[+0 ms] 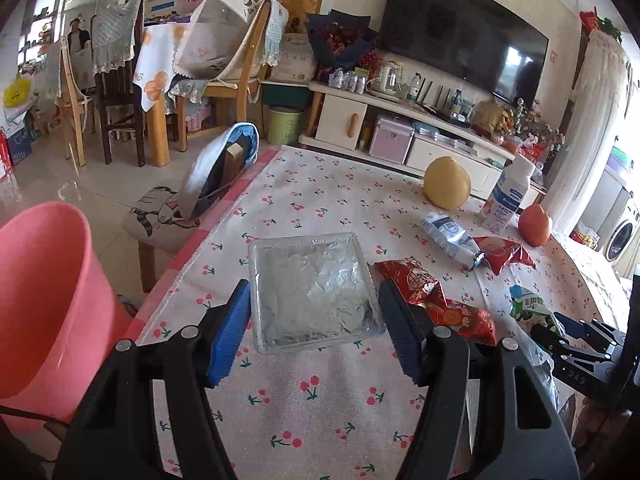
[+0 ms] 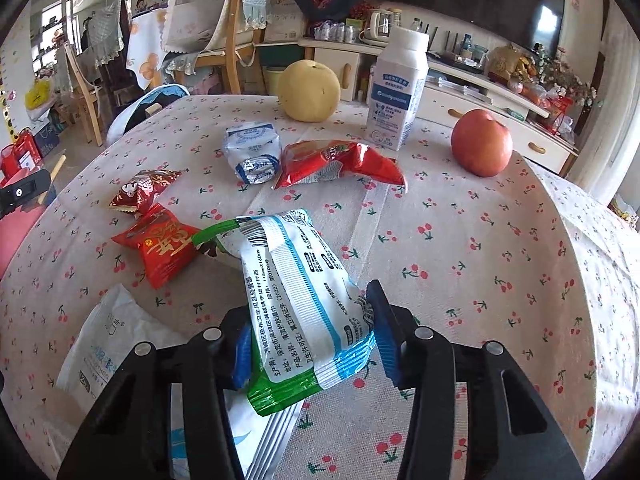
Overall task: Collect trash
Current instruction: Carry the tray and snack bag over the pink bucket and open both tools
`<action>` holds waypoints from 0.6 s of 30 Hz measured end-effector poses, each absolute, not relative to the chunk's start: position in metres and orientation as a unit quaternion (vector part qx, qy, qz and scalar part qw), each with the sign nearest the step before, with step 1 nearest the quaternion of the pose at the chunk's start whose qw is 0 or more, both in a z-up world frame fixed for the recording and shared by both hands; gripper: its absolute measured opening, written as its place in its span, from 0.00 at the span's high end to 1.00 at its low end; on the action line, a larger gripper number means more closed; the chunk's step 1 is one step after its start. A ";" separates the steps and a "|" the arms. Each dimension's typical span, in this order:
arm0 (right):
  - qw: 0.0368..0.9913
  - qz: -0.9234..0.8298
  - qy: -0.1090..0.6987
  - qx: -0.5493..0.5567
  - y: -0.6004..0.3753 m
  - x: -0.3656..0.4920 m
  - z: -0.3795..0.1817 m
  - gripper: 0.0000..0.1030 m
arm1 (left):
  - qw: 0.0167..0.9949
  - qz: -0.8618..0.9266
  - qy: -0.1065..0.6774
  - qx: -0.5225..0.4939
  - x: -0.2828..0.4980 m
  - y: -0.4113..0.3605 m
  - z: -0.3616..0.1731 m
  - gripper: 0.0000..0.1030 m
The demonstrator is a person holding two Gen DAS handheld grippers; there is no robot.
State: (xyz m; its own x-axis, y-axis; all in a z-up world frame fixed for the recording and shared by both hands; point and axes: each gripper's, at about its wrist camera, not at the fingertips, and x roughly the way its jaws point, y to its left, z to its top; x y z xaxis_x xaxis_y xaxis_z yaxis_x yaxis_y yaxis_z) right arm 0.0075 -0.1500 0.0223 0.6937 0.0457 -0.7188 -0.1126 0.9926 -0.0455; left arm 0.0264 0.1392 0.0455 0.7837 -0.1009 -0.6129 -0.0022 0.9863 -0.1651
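Note:
In the left wrist view my left gripper is shut on a clear square tray lined with crumpled foil, its blue pads pressed on the tray's two sides just above the cherry-print tablecloth. A pink bin stands at the table's left edge. My right gripper is shut on a white, blue and green packet, pinched at its near end and tilted up off the cloth. The same packet and right gripper show at the right of the left wrist view.
On the cloth lie two red snack wrappers, a white-blue pouch and a white plastic bag. Behind them stand a yellow fruit, a white bottle and a red fruit. A stool is beside the table.

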 end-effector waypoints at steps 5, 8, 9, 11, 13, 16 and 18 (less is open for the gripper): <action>0.934 0.030 0.355 -0.035 -0.150 -0.006 0.047 0.52 | 0.951 0.003 0.299 -0.073 0.019 0.151 0.055 0.36; 0.941 0.033 0.336 -0.023 -0.144 -0.015 0.065 0.52 | 0.954 0.019 0.288 -0.076 0.016 0.159 0.060 0.36; 0.943 0.036 0.331 -0.017 -0.141 -0.018 0.070 0.52 | 0.956 0.027 0.282 -0.077 0.014 0.162 0.062 0.36; 0.945 0.047 0.323 -0.004 -0.131 -0.022 0.080 0.52 | 0.958 0.039 0.273 -0.084 0.011 0.169 0.066 0.36; 0.946 0.066 0.317 0.009 -0.118 -0.025 0.090 0.52 | 0.958 0.054 0.264 -0.093 0.008 0.179 0.070 0.36; 0.946 0.098 0.309 0.021 -0.092 -0.028 0.103 0.52 | 0.959 0.081 0.247 -0.111 0.000 0.198 0.078 0.36; 0.943 0.126 0.305 0.031 -0.070 -0.030 0.113 0.52 | 0.958 0.099 0.238 -0.124 -0.004 0.211 0.082 0.36</action>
